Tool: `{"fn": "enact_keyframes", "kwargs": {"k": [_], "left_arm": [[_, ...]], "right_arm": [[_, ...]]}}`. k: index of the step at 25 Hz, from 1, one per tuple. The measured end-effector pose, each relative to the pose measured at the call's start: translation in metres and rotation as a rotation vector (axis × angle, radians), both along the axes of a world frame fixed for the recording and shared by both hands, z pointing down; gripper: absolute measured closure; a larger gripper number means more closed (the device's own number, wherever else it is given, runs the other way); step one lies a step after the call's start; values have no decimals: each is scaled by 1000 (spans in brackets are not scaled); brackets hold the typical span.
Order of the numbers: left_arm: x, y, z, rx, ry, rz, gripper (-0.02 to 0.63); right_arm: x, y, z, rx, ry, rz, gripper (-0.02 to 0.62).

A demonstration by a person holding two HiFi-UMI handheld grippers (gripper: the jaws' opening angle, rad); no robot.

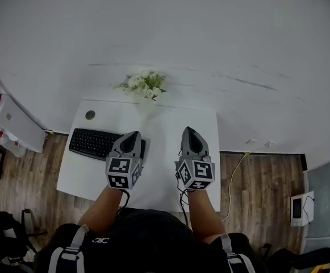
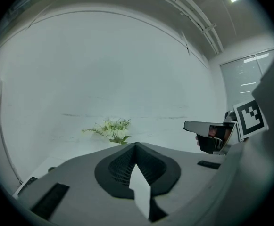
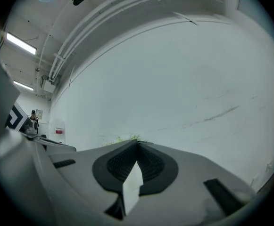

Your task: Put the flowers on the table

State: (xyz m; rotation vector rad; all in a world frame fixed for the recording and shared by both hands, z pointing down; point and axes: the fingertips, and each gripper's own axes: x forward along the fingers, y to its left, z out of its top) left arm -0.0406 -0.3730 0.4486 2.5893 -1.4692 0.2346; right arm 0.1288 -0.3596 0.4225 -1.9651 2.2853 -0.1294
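While the flowers [image 1: 145, 85] stand at the far edge of the white bench [image 1: 170, 124], upper centre of the head view, we hold both grippers lower in frame over it: left gripper [image 1: 132, 136] touching a black keyboard [image 1: 96, 143], right gripper [image 1: 190, 132] alongside, each with jaws closed on nothing.

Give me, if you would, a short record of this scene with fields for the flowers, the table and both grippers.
flowers: white blooms with green leaves, at the table's far edge by the wall
table: white, with a black keyboard on its left part
left gripper: jaws together, nothing between them, over the keyboard's right end
right gripper: jaws together, empty, over the table's right part
contact: neither gripper touches the flowers
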Motion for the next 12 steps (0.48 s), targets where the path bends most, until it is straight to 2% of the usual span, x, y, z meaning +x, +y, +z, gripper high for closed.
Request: {"fn": "enact_keyframes", "kwargs": {"k": [12], "left_arm": [[-11,-7,-8,1,6,-38,606]], "right_arm": [[-11,-8,-3,8,-9,-43,592]]}}
